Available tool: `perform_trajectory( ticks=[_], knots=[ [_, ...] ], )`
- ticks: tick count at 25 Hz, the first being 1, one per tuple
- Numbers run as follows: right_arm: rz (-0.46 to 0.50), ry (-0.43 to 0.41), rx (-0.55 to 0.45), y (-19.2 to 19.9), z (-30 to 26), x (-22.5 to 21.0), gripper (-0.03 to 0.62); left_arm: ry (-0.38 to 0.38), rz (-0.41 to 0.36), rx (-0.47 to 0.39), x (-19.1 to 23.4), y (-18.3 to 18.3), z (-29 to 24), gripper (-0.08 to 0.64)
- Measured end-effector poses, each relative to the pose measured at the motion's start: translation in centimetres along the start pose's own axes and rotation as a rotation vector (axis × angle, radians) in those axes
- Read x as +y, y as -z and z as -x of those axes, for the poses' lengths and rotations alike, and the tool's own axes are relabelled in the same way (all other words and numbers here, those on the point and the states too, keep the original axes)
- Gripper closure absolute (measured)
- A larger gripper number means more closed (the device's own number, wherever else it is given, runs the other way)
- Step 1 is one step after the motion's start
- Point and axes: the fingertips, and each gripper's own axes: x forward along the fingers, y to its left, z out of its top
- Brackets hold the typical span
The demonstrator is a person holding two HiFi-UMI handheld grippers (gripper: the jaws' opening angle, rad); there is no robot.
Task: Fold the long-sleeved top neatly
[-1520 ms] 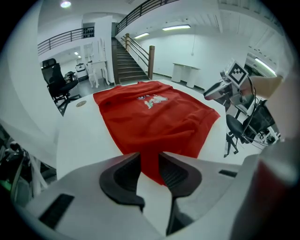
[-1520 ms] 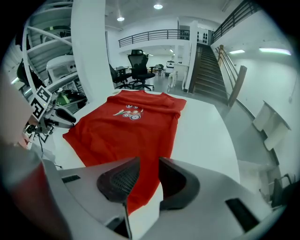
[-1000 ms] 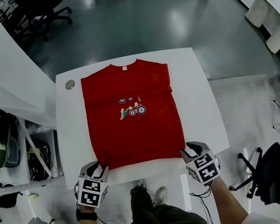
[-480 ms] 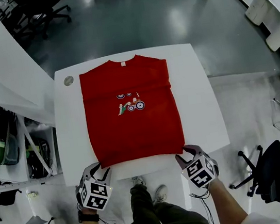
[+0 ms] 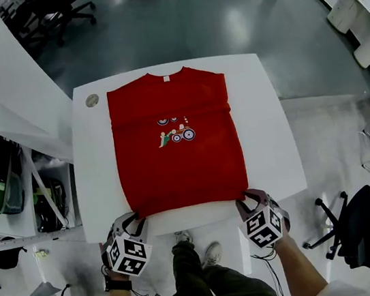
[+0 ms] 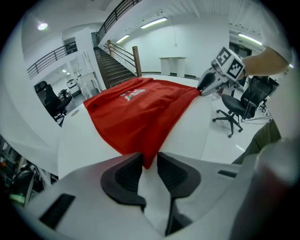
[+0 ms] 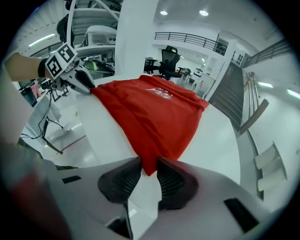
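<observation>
Left gripper (image 5: 132, 219) at the near edge of the white tabletop (image 5: 95, 171), jaws just closing, pinching the near left hem corner of the red long-sleeved top (image 5: 181, 165) spread flat, print up, right gripper (image 5: 246, 197) jaws likewise just closing, pinching the near right corner

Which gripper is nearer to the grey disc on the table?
Left. The left gripper grips the top's near-left corner, on the disc's side; the right gripper, the near-right corner. Both just closed further on it.
</observation>
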Motion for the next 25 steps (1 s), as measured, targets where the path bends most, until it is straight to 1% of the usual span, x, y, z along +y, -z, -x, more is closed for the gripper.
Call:
perform_trajectory(
  ticks=[1,3,6,7,8,9,13,17,25],
  knots=[
    [-0.007,-0.002,-0.003,0.0,0.0,0.0,0.474,0.007,0.015,-0.003,0.2,0.1,0.0,0.454],
    [-0.016,-0.003,-0.006,0.1,0.1,-0.1,0.477,0.032,0.032,-0.006,0.3,0.2,-0.1,0.453],
    [-0.019,0.006,-0.014,0.0,0.0,-0.2,0.488,0.041,0.016,-0.007,0.4,0.0,-0.2,0.466],
    [-0.023,0.010,-0.021,-0.1,0.0,-0.3,0.513,0.038,0.015,-0.007,0.6,0.0,-0.2,0.518],
    [-0.029,0.013,-0.027,-0.2,0.0,-0.3,0.537,0.040,0.017,-0.009,0.6,0.0,-0.2,0.532],
    [-0.037,0.013,-0.030,-0.2,0.0,-0.4,0.551,0.047,0.019,-0.010,0.7,0.0,-0.2,0.536],
    [-0.074,0.001,-0.045,-0.5,0.6,-0.8,0.557,0.071,0.017,-0.010,0.8,-0.1,0.2,0.540],
    [-0.096,-0.008,-0.066,-1.4,1.8,-1.3,0.558,0.087,0.046,-0.033,1.3,-0.6,1.2,0.541],
    [-0.114,-0.020,-0.082,-1.7,4.1,-1.8,0.558,0.070,0.056,-0.031,1.4,-0.6,3.2,0.541]
  ],
)
